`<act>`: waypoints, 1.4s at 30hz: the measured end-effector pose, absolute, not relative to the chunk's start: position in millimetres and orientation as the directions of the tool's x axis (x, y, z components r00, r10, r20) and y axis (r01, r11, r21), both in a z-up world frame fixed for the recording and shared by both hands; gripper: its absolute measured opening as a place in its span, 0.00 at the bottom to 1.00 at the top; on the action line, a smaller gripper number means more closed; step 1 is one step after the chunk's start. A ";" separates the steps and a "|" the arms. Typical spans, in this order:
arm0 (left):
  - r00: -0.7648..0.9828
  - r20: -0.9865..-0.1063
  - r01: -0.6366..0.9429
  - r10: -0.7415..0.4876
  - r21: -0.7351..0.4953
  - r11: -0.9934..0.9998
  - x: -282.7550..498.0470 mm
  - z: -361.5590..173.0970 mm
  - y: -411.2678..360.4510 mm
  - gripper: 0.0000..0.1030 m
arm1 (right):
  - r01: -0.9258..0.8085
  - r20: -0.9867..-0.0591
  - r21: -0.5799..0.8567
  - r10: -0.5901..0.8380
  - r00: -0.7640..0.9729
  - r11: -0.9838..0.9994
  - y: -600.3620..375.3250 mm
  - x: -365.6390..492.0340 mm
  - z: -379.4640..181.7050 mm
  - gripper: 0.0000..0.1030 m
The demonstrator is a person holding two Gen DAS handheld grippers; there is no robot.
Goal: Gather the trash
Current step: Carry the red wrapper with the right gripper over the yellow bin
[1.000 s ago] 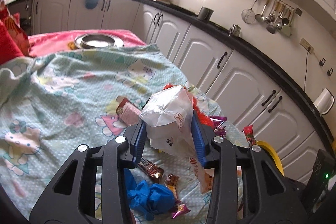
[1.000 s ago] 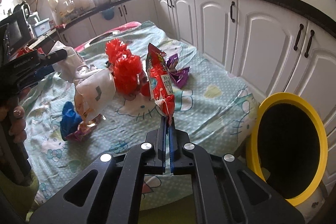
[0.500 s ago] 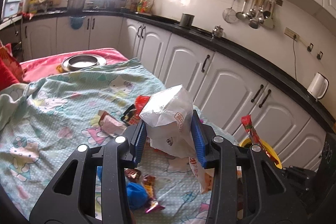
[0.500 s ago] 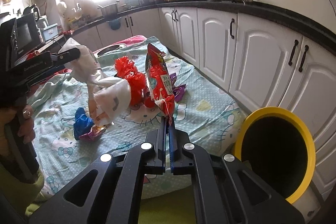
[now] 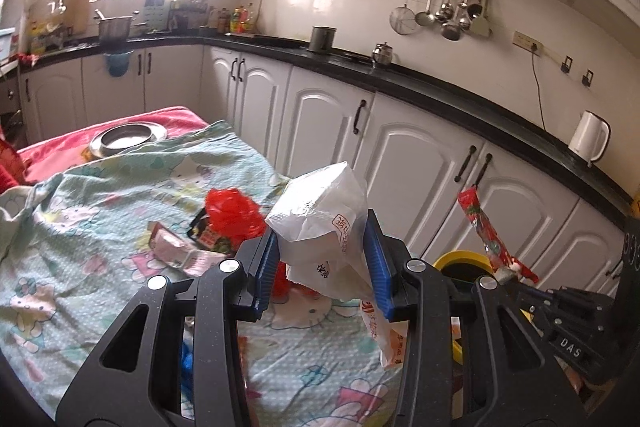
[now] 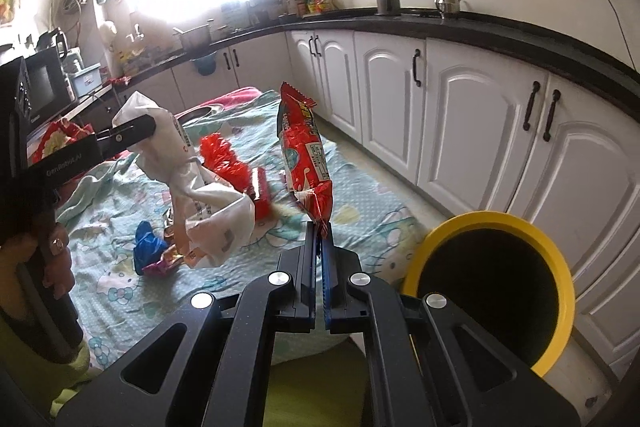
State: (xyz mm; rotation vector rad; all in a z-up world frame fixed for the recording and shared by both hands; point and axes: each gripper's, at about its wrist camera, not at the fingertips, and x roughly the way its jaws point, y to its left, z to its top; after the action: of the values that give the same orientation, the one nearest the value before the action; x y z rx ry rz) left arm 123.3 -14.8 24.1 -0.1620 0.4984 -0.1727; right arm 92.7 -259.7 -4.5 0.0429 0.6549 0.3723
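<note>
Both tongs have lifted off the bed (image 5: 80, 227) w/ loads: left tongs (image 5: 324, 267) clamp white bag (image 5: 320, 223), right tongs (image 6: 320, 259) pinch red wrapper (image 6: 304, 155). Yellow bin (image 6: 496, 291) now nearer; drop-off likely next.

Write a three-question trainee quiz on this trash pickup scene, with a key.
1. True or false: the right gripper is shut on the red wrapper.
2. What does the left gripper hold? A) white bag B) blue glove C) metal bowl
3. Fill in: the bin has a ____ rim.

Key: 1 true. 2 A, the white bag sits between its blue pads. 3 yellow.
</note>
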 end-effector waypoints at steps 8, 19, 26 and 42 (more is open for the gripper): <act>0.858 -0.457 0.182 -0.236 -0.161 0.970 126.5 26.1 -48.4 0.31 | -0.266 -0.582 0.155 0.306 0.754 0.951 -291.7 91.1 -1.6 0.03; 0.845 -0.458 0.247 -0.277 -0.125 0.961 130.4 27.5 -87.8 0.31 | -0.164 -0.598 0.179 0.239 0.765 0.970 -337.3 90.9 -11.5 0.03; 0.835 -0.466 0.269 -0.291 -0.115 0.956 137.4 22.4 -109.8 0.31 | -0.088 -0.616 0.186 0.186 0.766 0.979 -365.3 92.1 -23.6 0.03; 0.795 -0.501 0.364 -0.341 -0.054 0.930 156.9 -5.9 -182.6 0.32 | 0.055 -0.675 0.155 0.065 0.735 0.986 -414.3 100.8 -64.2 0.03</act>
State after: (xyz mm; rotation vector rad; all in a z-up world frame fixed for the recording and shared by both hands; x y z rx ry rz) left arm 156.9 -182.6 -5.9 0.0457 0.5293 -0.3791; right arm 100.8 -414.3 -64.2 0.1687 0.7456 0.0053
